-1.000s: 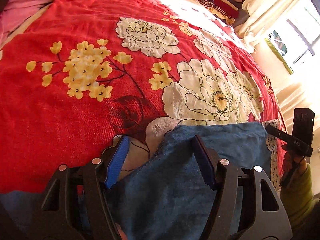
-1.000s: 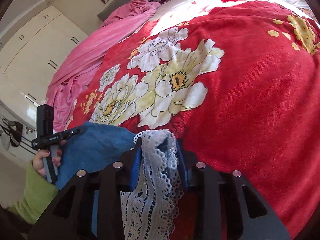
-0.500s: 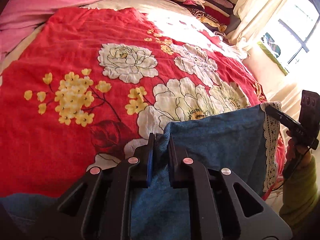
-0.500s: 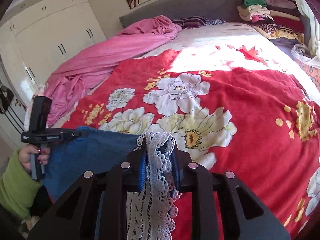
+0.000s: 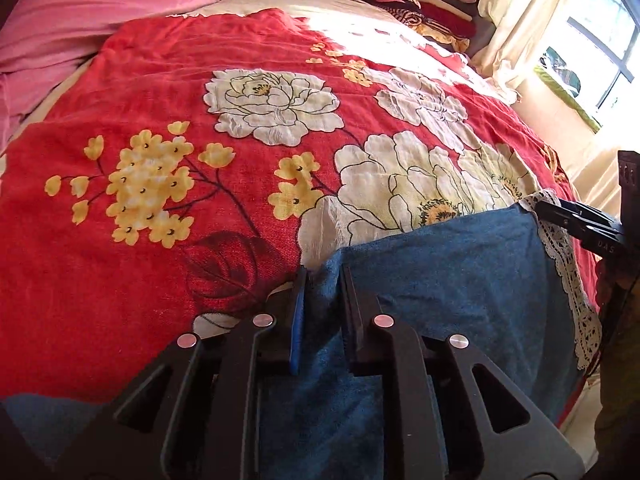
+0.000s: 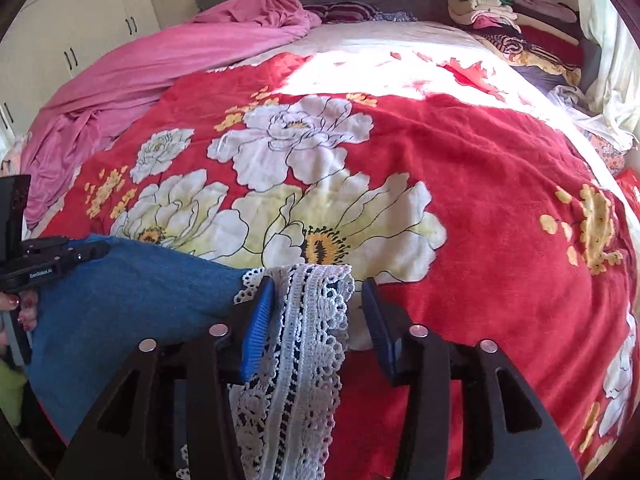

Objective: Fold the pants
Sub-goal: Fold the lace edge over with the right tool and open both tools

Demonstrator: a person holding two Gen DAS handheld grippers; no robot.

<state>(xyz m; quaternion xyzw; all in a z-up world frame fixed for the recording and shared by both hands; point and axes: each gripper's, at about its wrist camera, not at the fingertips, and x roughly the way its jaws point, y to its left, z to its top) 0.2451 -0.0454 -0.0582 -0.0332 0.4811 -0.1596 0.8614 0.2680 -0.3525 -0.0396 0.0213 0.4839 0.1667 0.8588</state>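
Left wrist view: blue pants [image 5: 432, 280] are seen draped over the near edge of the bed, on the red floral blanket [image 5: 160, 80]. Fabric is soft, towel-like, with a white lace hem [image 5: 568, 280] running down its right side. The left gripper [image 5: 323, 280] is nearly closed, its fingers easing apart slightly, with a bunched fold of the blue cloth pinched between the pads. The right gripper [image 5: 538, 205] is seen at the lace corner, far right.

Right wrist view: the lace hem [image 6: 308, 320] is seen lying between the fingers of the right gripper [image 6: 318, 292], which are opening; the left pad touches the lace, the right pad stands clear of it. Blue fabric [image 6: 132, 296] is spread leftward to the left gripper [image 6: 100, 250], held by a hand [image 6: 18, 312] with painted nails.
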